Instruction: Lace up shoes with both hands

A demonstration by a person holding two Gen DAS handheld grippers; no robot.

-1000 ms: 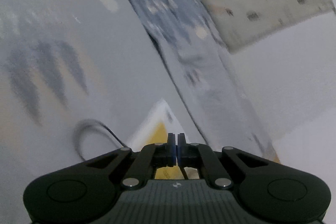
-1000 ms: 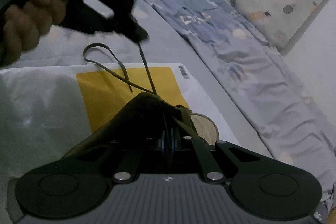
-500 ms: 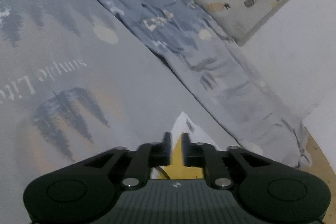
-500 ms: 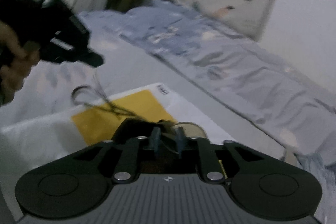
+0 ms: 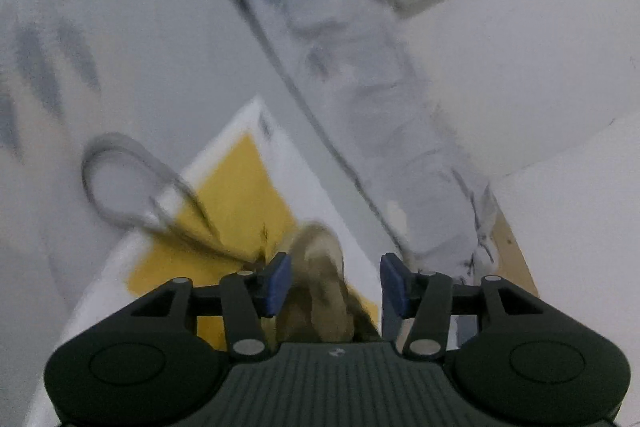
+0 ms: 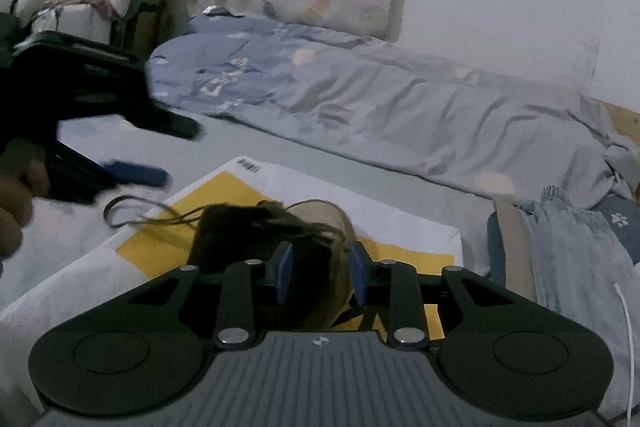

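Both grippers are standing with their fingers spread now, where a second ago each was pinched together, the left on the lace. Released, the lace is lying in a slack loop on the grey sheet, trailing back across the yellow and white bag to the shoe.

The left gripper is hovering just above the shoe, jaws apart and empty, likely lining up for a new pinch on the lace near the eyelets. Blur is smearing this view, so which eyelet the lace leaves from cannot be told.

The right gripper is straddling the shoe's dark upper with its blue pads wide apart; whether they are touching the shoe is unclear. It is probably staying close to steady the shoe. The bag is sitting under the shoe, presumably keeping the sole off the bedding.
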